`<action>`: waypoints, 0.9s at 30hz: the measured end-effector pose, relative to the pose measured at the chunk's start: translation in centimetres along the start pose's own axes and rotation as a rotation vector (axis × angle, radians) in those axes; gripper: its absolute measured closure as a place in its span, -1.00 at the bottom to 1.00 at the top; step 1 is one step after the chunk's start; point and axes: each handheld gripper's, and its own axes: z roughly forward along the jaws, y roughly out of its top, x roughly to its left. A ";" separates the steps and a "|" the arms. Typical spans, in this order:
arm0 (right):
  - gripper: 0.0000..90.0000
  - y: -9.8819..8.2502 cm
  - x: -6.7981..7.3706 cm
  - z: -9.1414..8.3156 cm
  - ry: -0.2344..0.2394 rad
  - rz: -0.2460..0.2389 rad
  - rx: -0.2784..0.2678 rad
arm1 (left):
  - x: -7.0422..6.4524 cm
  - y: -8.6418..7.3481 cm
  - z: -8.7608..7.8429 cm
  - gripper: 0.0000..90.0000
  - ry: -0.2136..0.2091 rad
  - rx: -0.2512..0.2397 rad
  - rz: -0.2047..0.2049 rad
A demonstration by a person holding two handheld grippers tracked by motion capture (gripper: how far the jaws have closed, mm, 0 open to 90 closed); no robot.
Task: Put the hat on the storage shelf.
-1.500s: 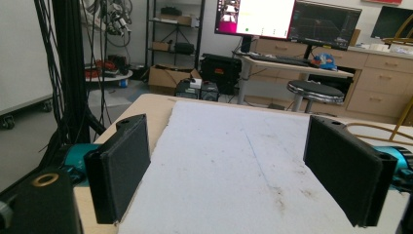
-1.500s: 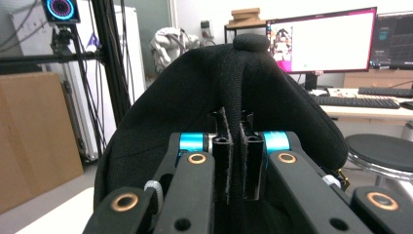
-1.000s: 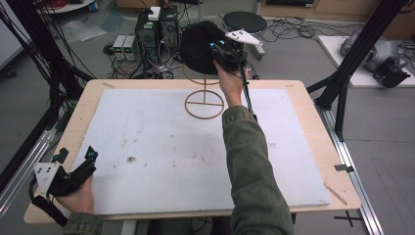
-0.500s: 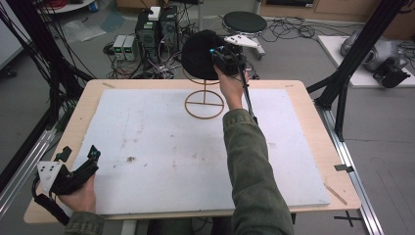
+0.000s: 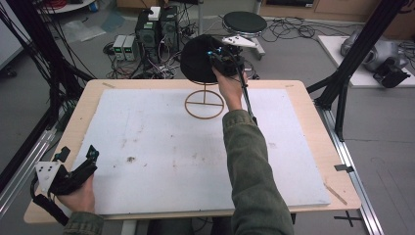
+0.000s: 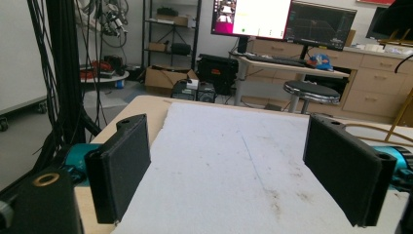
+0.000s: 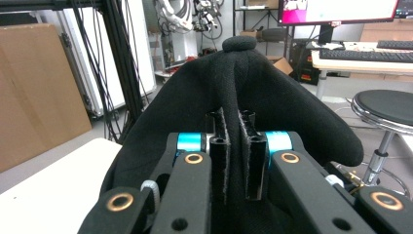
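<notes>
A black fabric cap [image 5: 198,61] sits on top of a wooden stand whose ring base [image 5: 204,104] rests at the far middle of the white mat [image 5: 171,147]. My right gripper [image 5: 215,58] is up at the cap's right side. In the right gripper view the gripper [image 7: 233,117] is shut on a fold of the cap [image 7: 272,97]. Its jaws have just been opening a little, and the fold is still pinched between the pads. My left gripper [image 5: 78,155] rests at the table's near left corner, open. Nothing but the mat [image 6: 219,161] lies between its jaws [image 6: 243,165].
The wooden table's edge [image 5: 313,112] frames the mat. Black frame posts [image 5: 352,58] stand at both sides. Behind the table, computer boxes [image 5: 156,27], cables and a round stool [image 5: 244,22] are on the floor. A desk with monitors [image 6: 253,17] is farther back.
</notes>
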 end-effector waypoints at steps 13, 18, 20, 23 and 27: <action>0.75 -0.1 0.3 0.1 -0.034 0.020 0.016 | 0.1 0.1 -0.1 -0.61 -0.013 -0.010 -0.025; 0.63 0.0 -0.1 -0.1 -0.032 0.041 0.011 | 0.0 0.1 0.1 -0.61 -0.013 -0.004 -0.016; 0.59 0.0 -0.2 -0.3 -0.035 0.045 0.007 | 0.0 0.1 0.1 -0.61 -0.015 -0.005 -0.014; 0.51 0.2 -0.3 -0.5 -0.035 0.046 0.002 | -0.2 0.1 0.2 -0.61 -0.022 -0.004 -0.014; 0.27 0.3 -0.4 -0.7 -0.037 0.058 0.002 | -0.4 0.1 0.2 -0.60 -0.027 -0.005 -0.007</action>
